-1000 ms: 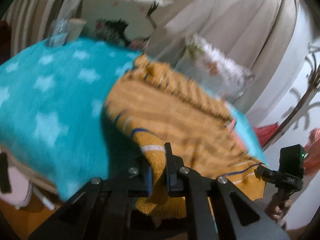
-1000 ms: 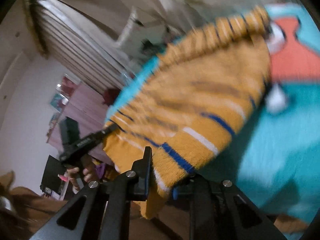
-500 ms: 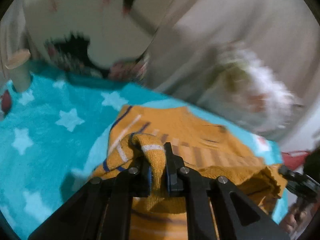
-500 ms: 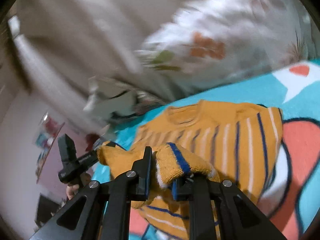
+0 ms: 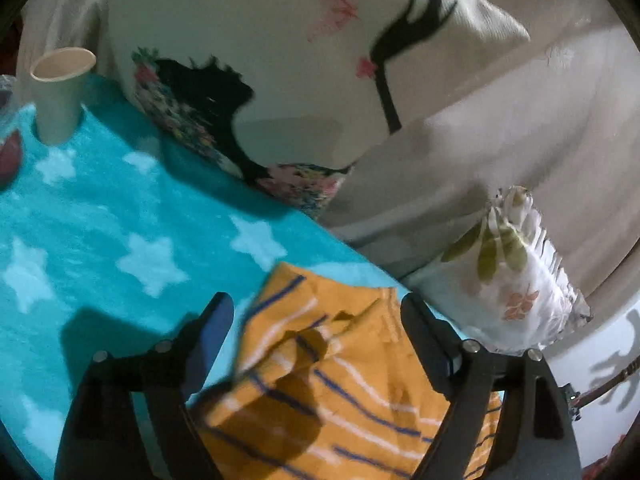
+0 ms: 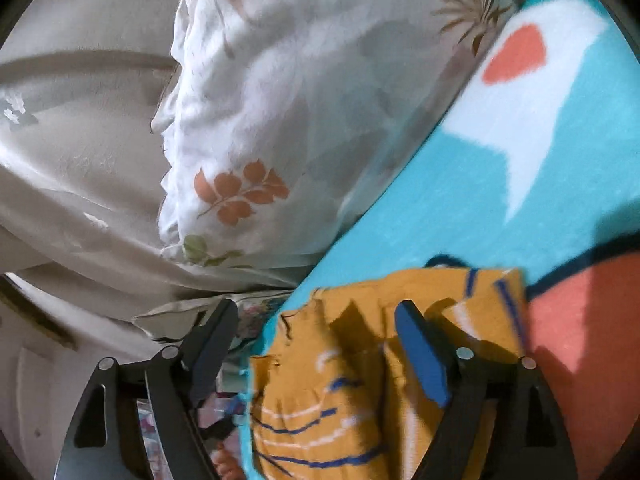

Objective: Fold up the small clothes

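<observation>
Left wrist view: your left tongs (image 5: pixel 316 328) stand spread over the striped sweater (image 5: pixel 340 392), low centre on the blue blanket (image 5: pixel 100 216). Right wrist view: your right tongs (image 6: pixel 316 332) gape too, sweater (image 6: pixel 360 360) released at bottom centre; this fold looks laid, so next regrip an edge.

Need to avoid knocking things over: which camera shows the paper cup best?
Left wrist view: the paper cup stands upright on the star-patterned blanket, far from the orange sweater. The right wrist view doesn't show it at all.

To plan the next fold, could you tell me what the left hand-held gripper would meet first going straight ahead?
Probably the orange striped sweater lying between its open fingers, then the teal blanket; depth is uncertain.
</observation>
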`<action>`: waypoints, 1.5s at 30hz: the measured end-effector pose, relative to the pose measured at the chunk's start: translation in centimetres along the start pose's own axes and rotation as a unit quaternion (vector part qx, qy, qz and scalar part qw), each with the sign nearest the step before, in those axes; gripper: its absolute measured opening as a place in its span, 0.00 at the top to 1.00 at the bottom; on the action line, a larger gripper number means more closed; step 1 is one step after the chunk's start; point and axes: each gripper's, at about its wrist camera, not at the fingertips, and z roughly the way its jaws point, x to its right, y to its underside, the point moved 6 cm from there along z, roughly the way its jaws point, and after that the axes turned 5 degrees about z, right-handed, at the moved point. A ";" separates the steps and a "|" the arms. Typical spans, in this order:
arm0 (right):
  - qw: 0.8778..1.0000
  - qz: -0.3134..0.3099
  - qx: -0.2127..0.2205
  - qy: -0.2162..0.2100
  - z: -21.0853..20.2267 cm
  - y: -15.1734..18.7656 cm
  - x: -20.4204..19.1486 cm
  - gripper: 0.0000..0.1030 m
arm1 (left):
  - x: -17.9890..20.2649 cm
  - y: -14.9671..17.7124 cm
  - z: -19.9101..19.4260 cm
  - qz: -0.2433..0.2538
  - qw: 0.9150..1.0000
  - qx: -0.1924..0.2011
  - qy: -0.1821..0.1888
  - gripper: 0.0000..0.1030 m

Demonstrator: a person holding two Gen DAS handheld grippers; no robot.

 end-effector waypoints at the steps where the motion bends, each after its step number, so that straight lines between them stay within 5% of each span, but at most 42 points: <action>1: 1.000 -0.010 0.000 0.006 -0.6 0.1 -0.2 0.15 | -0.5 0.1 -0.4 0.006 1.000 -0.001 -0.008 0.17; 9: 0.988 -0.117 -0.040 0.090 -5.5 4.6 1.3 0.13 | -3.4 5.6 -1.8 0.073 0.994 -0.071 -0.039 0.15; 15: 0.989 -0.114 -0.066 0.074 -7.0 8.0 3.3 0.11 | -3.1 9.4 -0.6 0.104 0.988 -0.118 0.005 0.08; 19: 0.985 -0.132 -0.071 0.084 -5.1 9.3 3.3 0.10 | -1.6 10.3 -0.2 0.126 0.987 -0.102 -0.008 0.03; 20: 0.983 -0.145 -0.062 0.090 -4.6 9.4 2.9 0.11 | -1.2 10.6 0.0 0.130 0.986 -0.105 -0.013 0.07; 21: 0.982 -0.152 -0.066 0.087 -3.6 9.8 2.6 0.14 | -0.7 10.7 0.1 0.140 0.984 -0.108 -0.020 0.34; 23: 0.982 -0.143 -0.076 0.094 -2.3 10.1 2.7 0.48 | -0.4 10.8 -0.1 0.139 0.982 -0.124 -0.026 0.70; 24: 0.983 -0.130 -0.089 0.091 -1.8 10.0 2.9 0.59 | -0.6 10.3 -0.6 0.126 0.984 -0.124 -0.022 0.80; 25: 0.985 -0.111 -0.106 0.075 -1.5 10.0 3.2 0.68 | -0.7 9.8 -1.6 0.110 0.986 -0.124 -0.008 0.80; 29: 0.989 -0.093 -0.108 0.029 -4.2 9.0 2.7 0.73 | -1.1 8.2 -5.5 0.086 0.990 -0.107 0.011 0.91; 32: 0.989 -0.108 -0.091 0.045 -6.7 8.6 2.5 0.69 | -1.6 8.0 -7.8 0.086 0.992 -0.088 0.004 0.88; 34: 0.986 -0.121 -0.072 0.088 -7.7 8.2 3.3 0.57 | -2.6 8.4 -8.7 0.077 0.994 -0.077 -0.005 0.69; 36: 0.987 -0.110 -0.056 0.104 -8.8 7.8 4.2 0.46 | -3.1 8.7 -9.2 0.074 0.995 -0.059 -0.013 0.38; 41: 0.982 -0.156 -0.006 0.103 -12.3 7.6 1.5 0.32 | -3.4 9.1 -8.2 0.091 0.994 -0.053 -0.028 0.20; 45: 0.968 -0.227 -0.030 0.103 -10.5 10.3 -3.2 0.25 | -3.8 9.5 -4.8 0.077 0.995 -0.061 -0.036 0.20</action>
